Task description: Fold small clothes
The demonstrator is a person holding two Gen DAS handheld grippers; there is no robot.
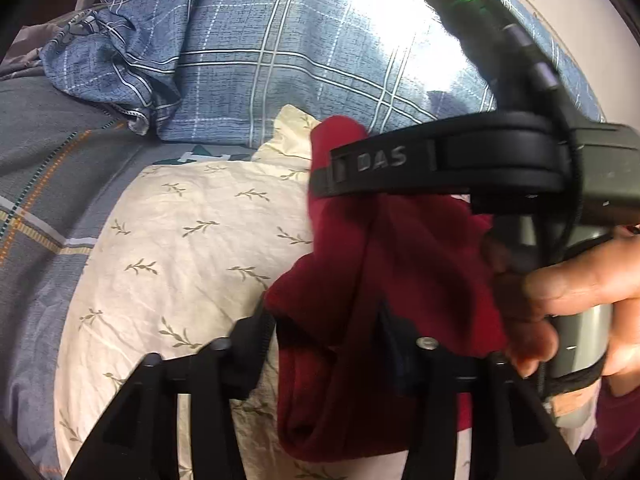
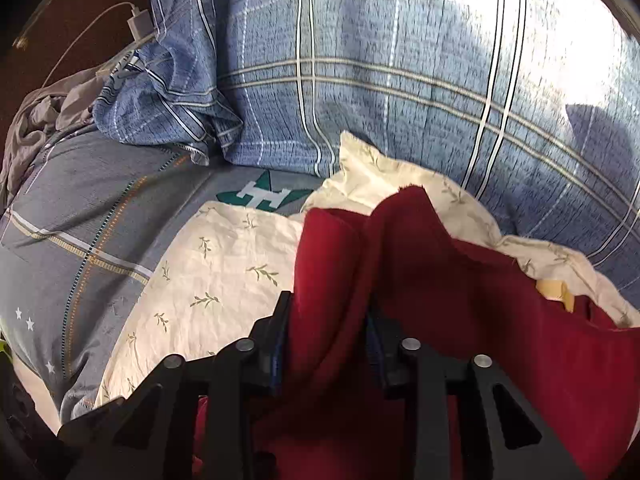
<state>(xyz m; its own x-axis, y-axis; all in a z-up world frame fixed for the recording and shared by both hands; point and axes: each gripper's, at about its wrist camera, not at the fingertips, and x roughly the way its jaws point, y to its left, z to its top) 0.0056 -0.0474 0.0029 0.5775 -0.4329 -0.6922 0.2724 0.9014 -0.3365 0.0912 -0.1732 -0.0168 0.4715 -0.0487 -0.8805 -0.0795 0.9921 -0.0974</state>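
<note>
I'm working over a bed, on a cream leaf-print pillowcase (image 1: 180, 248). My left tool (image 1: 328, 332) and right tool (image 2: 330, 336) each have bunched folds of the dark red garment (image 2: 500, 320) between their jaws, apparently clamped, I'd judge to lift and straighten it. The garment hangs crumpled, not yet folded flat.

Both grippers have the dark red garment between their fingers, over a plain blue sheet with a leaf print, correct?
One thing off: the leaf-print sheet is cream, not plain blue, as the right wrist view shows; the blue fabric behind it is plaid. The rest holds: the dark red garment sits between the fingers of the right gripper and of the left gripper.
</note>
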